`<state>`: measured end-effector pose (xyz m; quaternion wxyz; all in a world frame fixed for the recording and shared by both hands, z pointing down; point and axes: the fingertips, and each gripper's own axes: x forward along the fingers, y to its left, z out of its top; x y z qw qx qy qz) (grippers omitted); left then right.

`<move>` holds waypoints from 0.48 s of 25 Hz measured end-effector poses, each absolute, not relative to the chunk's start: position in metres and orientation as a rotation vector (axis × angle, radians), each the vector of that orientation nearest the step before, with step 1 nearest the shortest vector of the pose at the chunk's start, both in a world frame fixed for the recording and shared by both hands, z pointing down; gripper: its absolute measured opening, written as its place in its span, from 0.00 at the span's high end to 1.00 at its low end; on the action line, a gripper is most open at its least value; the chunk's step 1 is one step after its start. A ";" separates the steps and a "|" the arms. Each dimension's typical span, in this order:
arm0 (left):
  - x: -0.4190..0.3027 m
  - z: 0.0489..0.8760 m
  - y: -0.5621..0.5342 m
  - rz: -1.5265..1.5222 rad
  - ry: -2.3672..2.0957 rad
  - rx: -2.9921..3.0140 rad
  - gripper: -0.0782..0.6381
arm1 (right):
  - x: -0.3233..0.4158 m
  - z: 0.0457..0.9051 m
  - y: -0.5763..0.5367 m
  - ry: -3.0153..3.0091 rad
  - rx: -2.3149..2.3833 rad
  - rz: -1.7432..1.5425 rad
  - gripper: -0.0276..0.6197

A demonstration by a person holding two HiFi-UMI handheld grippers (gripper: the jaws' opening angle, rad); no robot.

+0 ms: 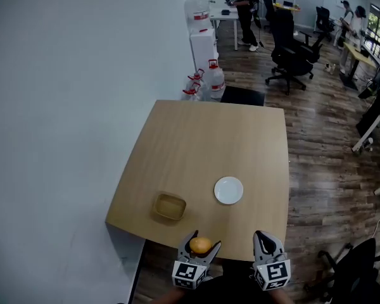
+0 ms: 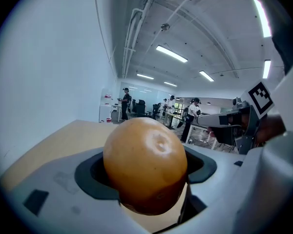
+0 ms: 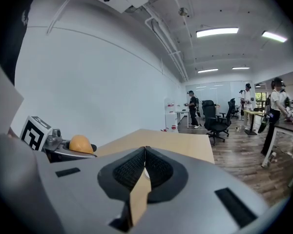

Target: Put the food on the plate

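My left gripper is shut on a round orange-brown food item, held at the table's near edge; the food also shows in the head view and, small, at the left of the right gripper view. A white plate lies on the wooden table, a little ahead and to the right of the left gripper. My right gripper hovers over the near edge, right of the left one, with its jaws pressed together on nothing.
A shallow tan tray sits on the table left of the plate. A white wall runs along the left. Water jugs stand beyond the far edge. Office chairs and people fill the room behind.
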<state>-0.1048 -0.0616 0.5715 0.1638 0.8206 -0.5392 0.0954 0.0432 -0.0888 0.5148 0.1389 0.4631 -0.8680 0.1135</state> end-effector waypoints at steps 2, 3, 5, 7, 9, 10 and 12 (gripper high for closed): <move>-0.098 0.580 -0.082 0.290 -1.510 2.324 0.42 | 0.046 0.518 -0.107 -2.508 1.342 0.345 0.86; -0.095 0.585 -0.091 0.307 -1.499 2.318 0.42 | 0.048 0.520 -0.115 -2.509 1.344 0.357 0.86; -0.090 0.597 -0.109 0.336 -1.486 2.313 0.42 | 0.050 0.527 -0.128 -2.509 1.342 0.380 0.86; -0.084 0.606 -0.129 0.351 -1.477 2.311 0.42 | 0.051 0.533 -0.141 -2.508 1.333 0.398 0.86; -0.079 0.612 -0.151 0.364 -1.469 2.305 0.42 | 0.051 0.537 -0.155 -2.506 1.319 0.418 0.86; -0.077 0.616 -0.160 0.375 -1.464 2.302 0.42 | 0.051 0.539 -0.161 -2.504 1.311 0.426 0.86; -0.075 0.624 -0.178 0.392 -1.456 2.297 0.42 | 0.050 0.545 -0.171 -2.501 1.294 0.441 0.86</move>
